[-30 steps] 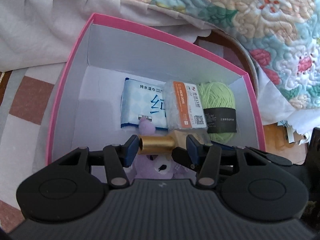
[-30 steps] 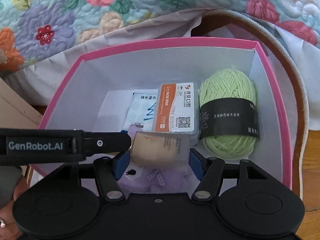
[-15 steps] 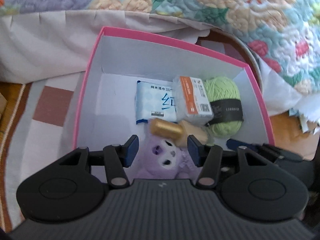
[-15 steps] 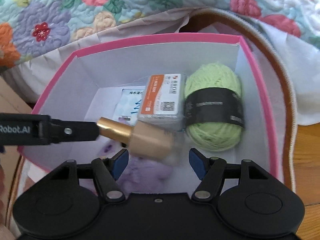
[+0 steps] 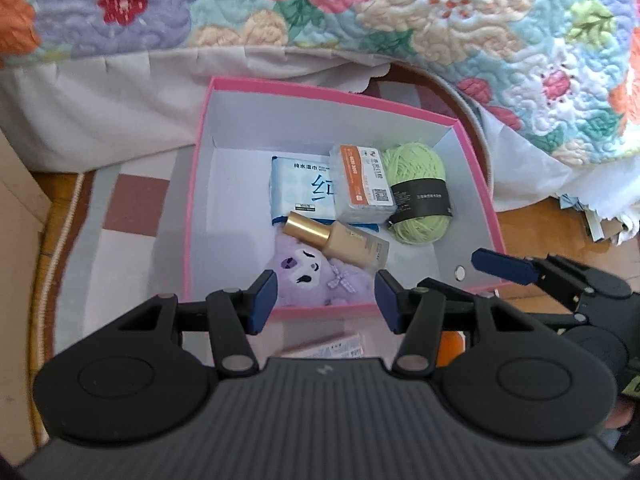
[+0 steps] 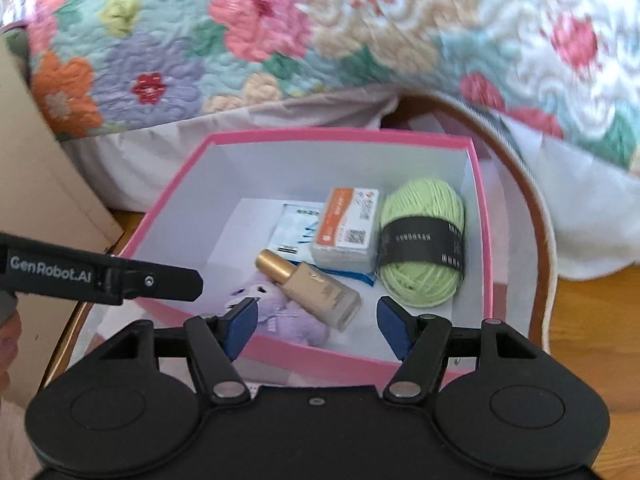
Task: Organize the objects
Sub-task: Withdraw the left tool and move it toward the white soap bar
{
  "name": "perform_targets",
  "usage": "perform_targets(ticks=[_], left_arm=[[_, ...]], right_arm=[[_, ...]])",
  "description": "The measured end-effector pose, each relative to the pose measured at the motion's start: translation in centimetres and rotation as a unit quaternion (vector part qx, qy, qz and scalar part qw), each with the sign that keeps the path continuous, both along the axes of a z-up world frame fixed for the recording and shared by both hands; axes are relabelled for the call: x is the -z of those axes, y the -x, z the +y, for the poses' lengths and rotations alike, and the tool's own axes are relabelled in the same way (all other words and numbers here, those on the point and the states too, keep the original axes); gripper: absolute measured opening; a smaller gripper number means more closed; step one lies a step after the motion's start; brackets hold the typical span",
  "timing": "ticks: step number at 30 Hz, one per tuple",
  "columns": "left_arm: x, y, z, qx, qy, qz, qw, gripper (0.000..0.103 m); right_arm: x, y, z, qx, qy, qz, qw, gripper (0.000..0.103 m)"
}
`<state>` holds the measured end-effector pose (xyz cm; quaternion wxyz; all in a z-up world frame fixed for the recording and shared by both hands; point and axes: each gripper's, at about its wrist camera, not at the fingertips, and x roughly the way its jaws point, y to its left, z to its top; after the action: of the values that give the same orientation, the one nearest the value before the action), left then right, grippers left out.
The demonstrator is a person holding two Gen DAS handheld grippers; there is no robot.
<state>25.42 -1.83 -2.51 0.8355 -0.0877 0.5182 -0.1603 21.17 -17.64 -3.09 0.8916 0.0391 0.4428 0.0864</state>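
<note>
Left wrist view: the left gripper (image 5: 324,300) hung above the near wall of a pink box (image 5: 478,184), its blue-padded jaws parted and holding nothing. Inside the white-lined box, a foundation bottle (image 5: 340,240) with a gold cap lay on its side, resting across the head of a purple plush toy (image 5: 308,276) at the near edge. Beyond it lay a blue-and-white wipes pack (image 5: 300,188) flat on the floor of the box, with a small orange-labelled packet (image 5: 364,188) partly on top of it. A ball of green yarn (image 5: 418,192) with a black band sat against the right wall, touching the packet. The right gripper (image 5: 504,266) showed at the right, just outside the box's near right corner. A floral quilt (image 5: 400,12) filled the far side, and a checked rug (image 5: 132,208) lay beneath the box.

Right wrist view: the right gripper (image 6: 318,324) stood over the near rim of the pink box (image 6: 482,208), its jaws spread wide and empty. The foundation bottle (image 6: 312,286) lay tilted between the plush toy (image 6: 280,308) and the wipes pack (image 6: 298,228), gold cap pointing far left. The orange-labelled packet (image 6: 348,228) and the green yarn (image 6: 422,240) sat side by side at the far right. One finger of the left gripper (image 6: 160,280) reached in from the left, level with the box's left wall; its jaws could not be judged from here.
</note>
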Motion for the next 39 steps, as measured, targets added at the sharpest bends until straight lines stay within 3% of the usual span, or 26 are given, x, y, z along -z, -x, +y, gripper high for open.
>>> perform_targets(ticks=[8,15,21,27,36,39], left_arm=[[-5.6,1.9,0.8,0.025,-0.013,0.004,0.9996,0.055],[-10.4,6.1,2.1,0.053,-0.037,-0.016,0.9977,0.061],[-12.8,9.8,4.0,0.063,-0.032,-0.025,0.9972,0.068],[-13.2,13.2,4.9,0.074,-0.037,-0.031,0.9961,0.072],[-10.0,16.4,4.5,0.094,-0.04,-0.029,0.9944,0.093],[-8.4,16.3,4.3,0.085,-0.037,-0.025,0.9954,0.095]], right_arm=[[-5.2,2.2,1.9,-0.034,0.036,0.001,0.999,0.071],[-10.6,6.6,3.3,-0.07,0.026,-0.027,0.997,0.072],[-13.6,10.3,4.3,-0.103,0.037,-0.034,0.993,0.078],[-14.2,13.9,4.8,-0.136,0.03,-0.045,0.989,0.089],[-11.6,17.1,6.0,-0.179,0.04,-0.034,0.983,0.089],[-9.9,17.4,6.2,-0.182,0.04,-0.021,0.982,0.089]])
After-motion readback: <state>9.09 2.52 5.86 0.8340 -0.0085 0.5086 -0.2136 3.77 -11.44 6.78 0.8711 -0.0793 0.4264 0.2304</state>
